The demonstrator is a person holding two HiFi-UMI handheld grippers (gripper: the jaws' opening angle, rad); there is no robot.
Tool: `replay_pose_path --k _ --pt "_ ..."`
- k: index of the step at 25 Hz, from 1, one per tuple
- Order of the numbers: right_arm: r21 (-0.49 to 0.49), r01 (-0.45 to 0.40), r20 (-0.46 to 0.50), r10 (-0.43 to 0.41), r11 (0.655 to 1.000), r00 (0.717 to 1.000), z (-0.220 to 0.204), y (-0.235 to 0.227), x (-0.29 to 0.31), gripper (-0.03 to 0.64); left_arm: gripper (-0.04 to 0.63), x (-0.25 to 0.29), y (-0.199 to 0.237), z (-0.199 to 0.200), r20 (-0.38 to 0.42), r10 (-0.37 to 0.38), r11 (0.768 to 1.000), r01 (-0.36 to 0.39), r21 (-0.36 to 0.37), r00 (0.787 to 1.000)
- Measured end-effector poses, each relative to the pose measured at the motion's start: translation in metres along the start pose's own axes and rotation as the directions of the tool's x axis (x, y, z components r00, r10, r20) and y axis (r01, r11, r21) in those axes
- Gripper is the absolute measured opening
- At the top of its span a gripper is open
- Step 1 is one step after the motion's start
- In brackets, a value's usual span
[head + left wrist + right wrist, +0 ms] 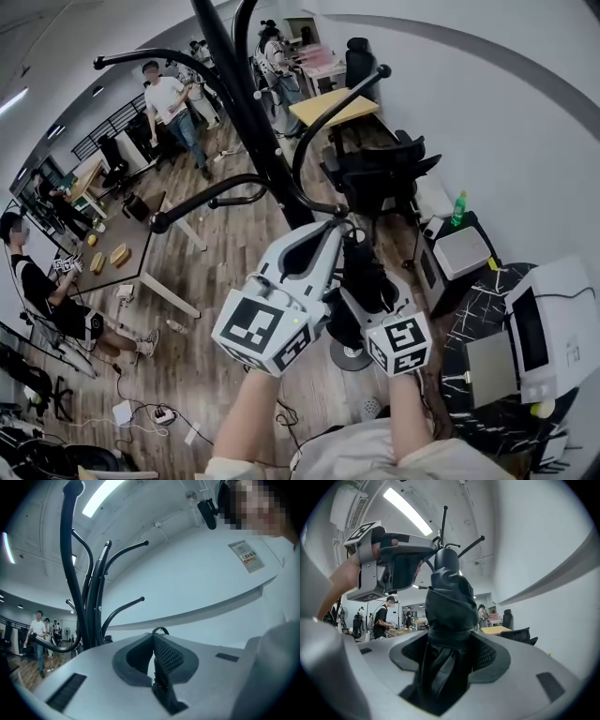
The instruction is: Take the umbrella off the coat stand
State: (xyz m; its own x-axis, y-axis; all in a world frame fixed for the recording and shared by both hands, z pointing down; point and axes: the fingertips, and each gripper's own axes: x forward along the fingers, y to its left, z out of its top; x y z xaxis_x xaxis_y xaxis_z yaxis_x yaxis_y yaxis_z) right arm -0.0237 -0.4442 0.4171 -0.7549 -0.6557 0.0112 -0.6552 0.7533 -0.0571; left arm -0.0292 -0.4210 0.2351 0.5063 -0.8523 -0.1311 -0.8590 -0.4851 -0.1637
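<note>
The black coat stand [253,112] rises ahead of me, its curved arms [91,602] spreading out. A folded black umbrella [447,602] stands upright between the jaws of my right gripper [450,648], which is shut on its lower body. In the head view that gripper [370,281] is just right of the stand's pole. My left gripper [336,225] reaches to the umbrella's top end, near a lower stand arm. Its jaws [153,637] are shut, with a thin black strap loop [160,630] pinched at the tips. The right gripper view shows the left gripper [431,550] beside the umbrella's top.
A white wall runs close on the right. Black office chairs [380,173] and a yellow-topped desk [333,108] stand behind the stand. A white box [553,323] and a green bottle [457,208] are at right. People stand at the back [169,103]; one sits at left [42,286].
</note>
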Motion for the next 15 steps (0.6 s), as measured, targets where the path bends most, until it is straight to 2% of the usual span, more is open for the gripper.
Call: replay_pose_path --k 9,15 --pt "0.01 0.017 -0.038 -0.017 1.0 0.999 -0.018 0.006 -0.017 0.273 0.023 -0.009 -0.01 -0.018 -0.001 -0.029 0.998 0.029 -0.047 1.0" --pt "0.005 0.002 -0.067 -0.002 1.0 0.998 -0.03 0.031 -0.031 0.274 0.023 -0.038 -0.013 -0.029 -0.023 -0.019 0.996 0.017 -0.082 1.0"
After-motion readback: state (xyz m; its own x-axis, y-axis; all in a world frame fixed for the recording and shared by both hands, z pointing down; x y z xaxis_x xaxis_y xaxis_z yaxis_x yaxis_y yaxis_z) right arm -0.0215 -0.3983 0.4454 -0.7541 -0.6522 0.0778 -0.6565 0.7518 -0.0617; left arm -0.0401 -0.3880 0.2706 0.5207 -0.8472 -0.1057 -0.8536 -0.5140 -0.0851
